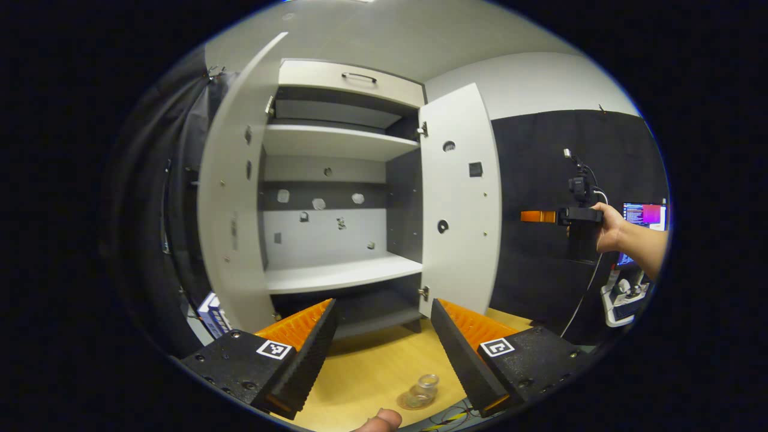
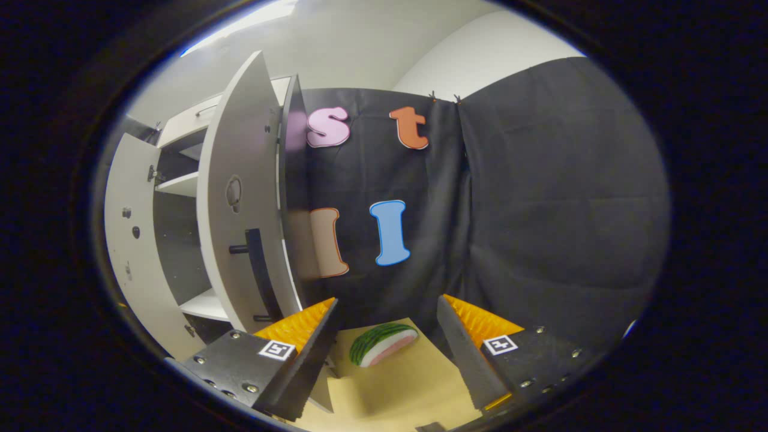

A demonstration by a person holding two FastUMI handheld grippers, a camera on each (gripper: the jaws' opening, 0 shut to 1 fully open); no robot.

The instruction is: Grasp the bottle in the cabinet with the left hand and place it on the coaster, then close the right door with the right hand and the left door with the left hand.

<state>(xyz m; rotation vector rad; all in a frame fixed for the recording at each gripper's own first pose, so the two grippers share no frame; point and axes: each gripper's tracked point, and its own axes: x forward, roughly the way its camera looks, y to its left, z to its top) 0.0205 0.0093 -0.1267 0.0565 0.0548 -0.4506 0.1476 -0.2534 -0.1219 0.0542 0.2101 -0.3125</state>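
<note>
With the bottle (image 1: pixel 425 387) already on its coaster (image 1: pixel 414 401) on the near surface (image 1: pixel 372 366), both grippers (image 1: pixel 380 336) (image 2: pixel 387 336) released, the right door (image 2: pixel 240 210) could swing wide if the right fingers clip its handle (image 2: pixel 258 264).

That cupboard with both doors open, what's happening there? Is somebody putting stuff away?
A person holds a gripper in each hand at the cabinet. The bottle already sits on the coaster on the wooden table, and the shelves look bare. The left gripper is open and holds nothing. The right gripper, also open, is near the right door. Both doors are open, so closing them is what's left.
</note>
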